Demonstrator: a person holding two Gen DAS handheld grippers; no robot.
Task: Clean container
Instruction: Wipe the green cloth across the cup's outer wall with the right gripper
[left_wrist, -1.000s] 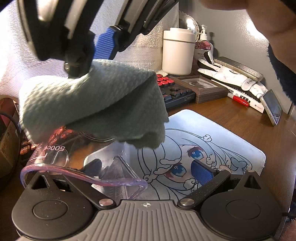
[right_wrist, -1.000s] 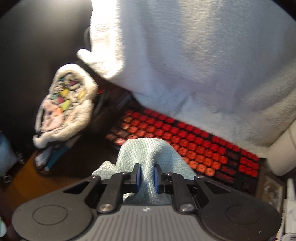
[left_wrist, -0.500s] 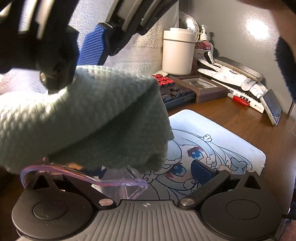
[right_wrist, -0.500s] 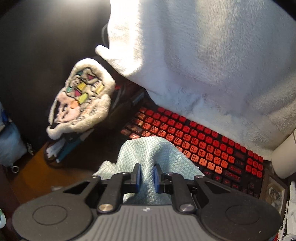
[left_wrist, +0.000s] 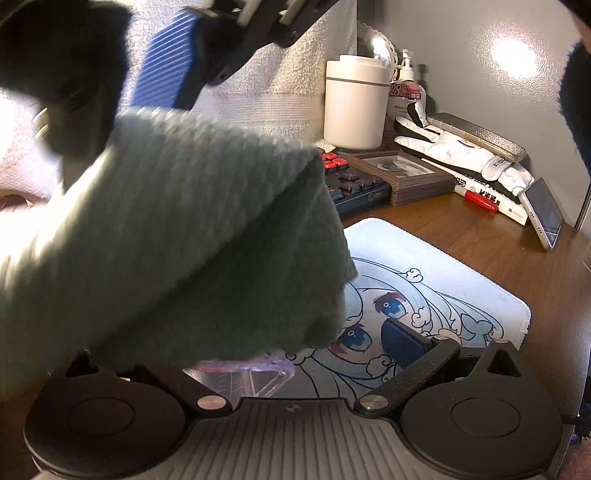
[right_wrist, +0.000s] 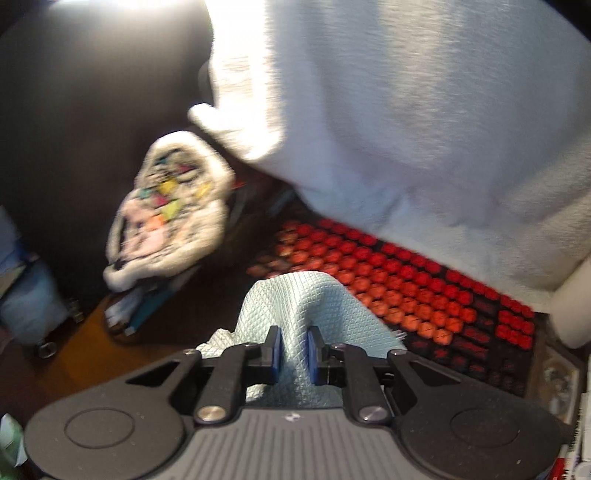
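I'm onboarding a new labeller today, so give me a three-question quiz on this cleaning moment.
1. True or false: the right gripper is shut on the cloth.
2. What colour are the keys of the keyboard?
3. The clear measuring cup in the left wrist view is: A) mostly hidden under the cloth, B) standing beside the white canister, C) lying on the phone.

Key: 1 true; 2 red; 3 A.
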